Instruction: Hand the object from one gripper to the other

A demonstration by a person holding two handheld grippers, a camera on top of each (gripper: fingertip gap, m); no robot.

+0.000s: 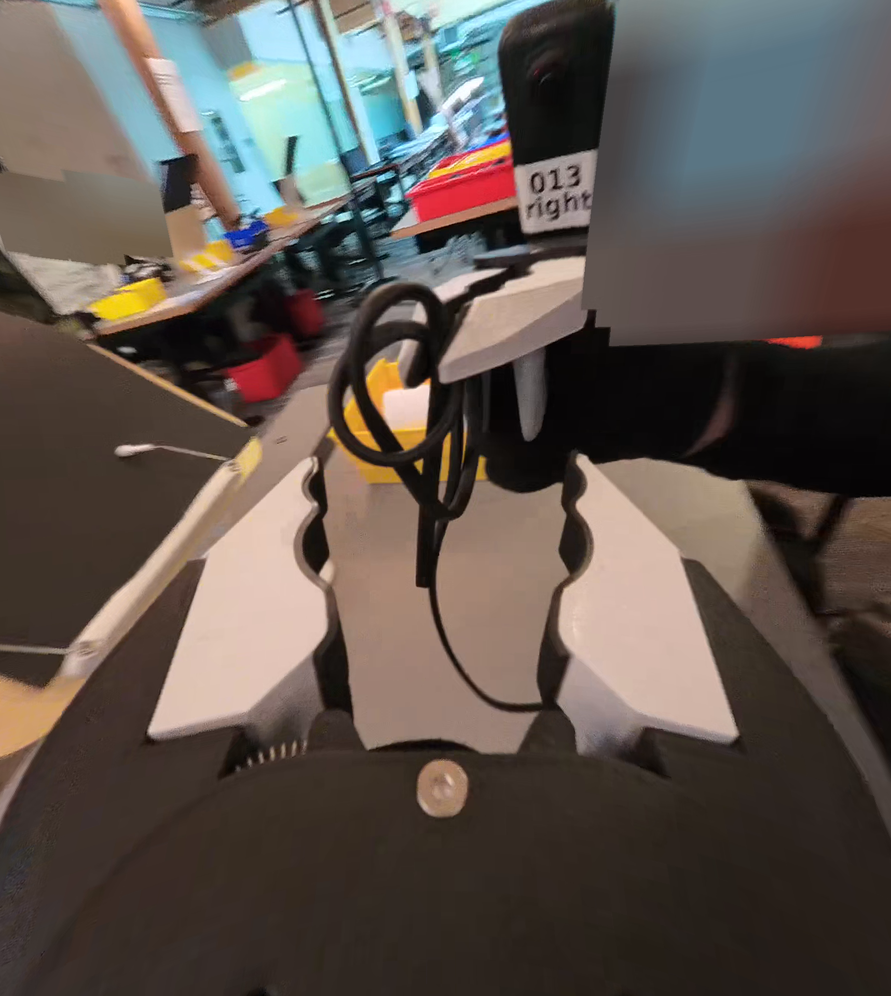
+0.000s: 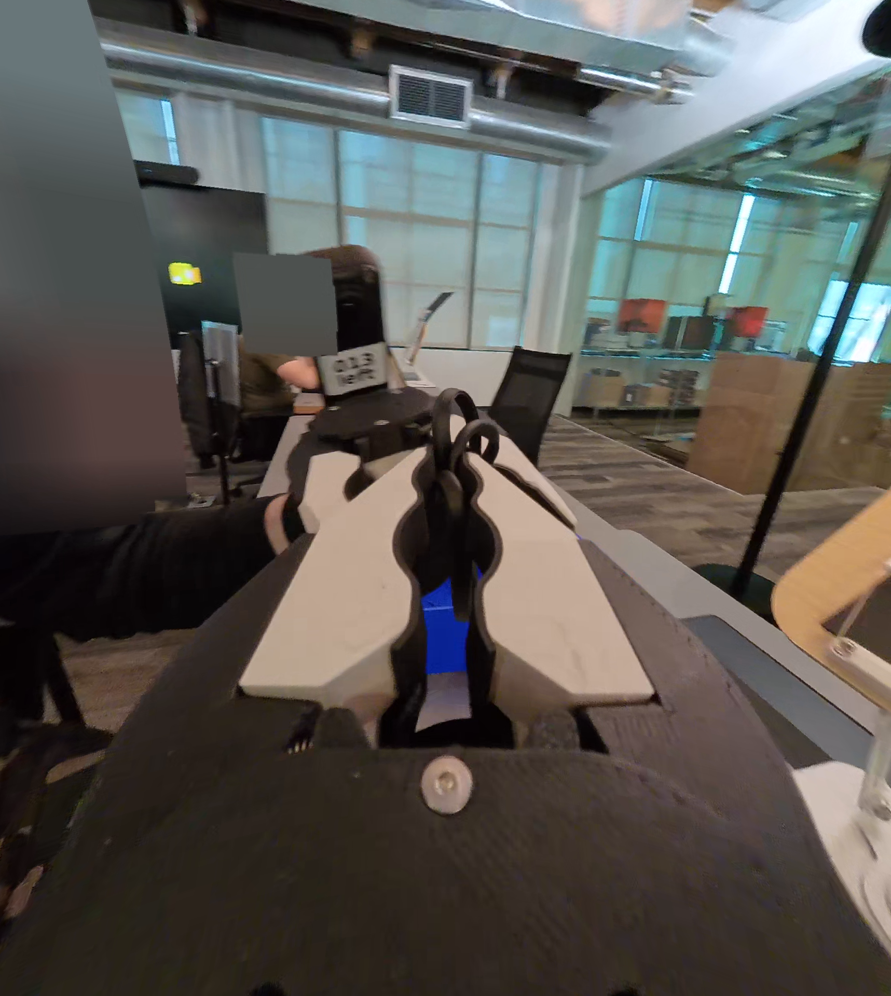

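Observation:
A coiled black cable (image 1: 394, 377) hangs from my right gripper (image 1: 432, 334), which comes in from the right of the left wrist view. My left gripper (image 1: 443, 469) is open just below the coil, and the cable's loose tail dangles between its jaws without being pinched. In the right wrist view my right gripper (image 2: 446, 458) is shut on the cable (image 2: 456, 426), whose loops stick out above the tips. The left gripper's white fingers (image 2: 324, 485) show behind and to either side of those tips.
A yellow bin (image 1: 373, 426) stands on the grey table (image 1: 394, 636) beyond the cable. A blue bin (image 2: 440, 620) shows below the right jaws. A wood-edged dark panel (image 1: 82, 458) stands at left, also at right in the right wrist view (image 2: 836, 566). A black sleeve (image 1: 756, 415) reaches in. Across from one pair of fingers to the other is roughly 4 centimetres.

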